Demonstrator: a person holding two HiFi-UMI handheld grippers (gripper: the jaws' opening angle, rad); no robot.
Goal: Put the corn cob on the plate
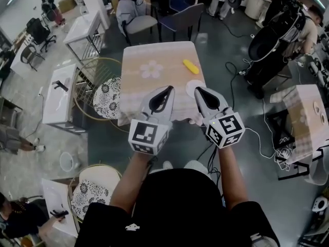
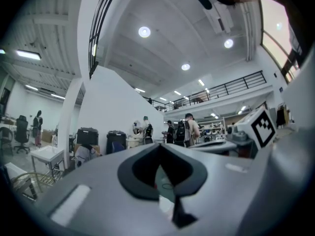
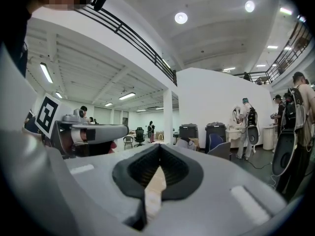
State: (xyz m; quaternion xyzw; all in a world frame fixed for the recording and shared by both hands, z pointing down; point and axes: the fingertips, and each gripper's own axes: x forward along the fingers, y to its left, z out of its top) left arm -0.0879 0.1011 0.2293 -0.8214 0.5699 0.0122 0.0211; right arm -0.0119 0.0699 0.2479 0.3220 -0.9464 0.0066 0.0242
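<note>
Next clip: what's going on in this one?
A person stands facing a small table with a gripper in each hand. The left gripper and right gripper are both shut and empty, held level and pointing toward the table. The corn cob lies untouched on the floral tablecloth, apart from the white plate near the table's front edge. Nothing has been picked up yet.

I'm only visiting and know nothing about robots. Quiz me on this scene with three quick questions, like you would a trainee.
1. True or false: the corn cob already lies on the plate.
2. What colour is the corn cob? A green, B yellow, C red.
3. Fill in: the left gripper and the right gripper each hold ____.
Key: 1 false, it lies on the table beyond the plate; 2 B; 3 nothing, both are shut and empty.
</note>
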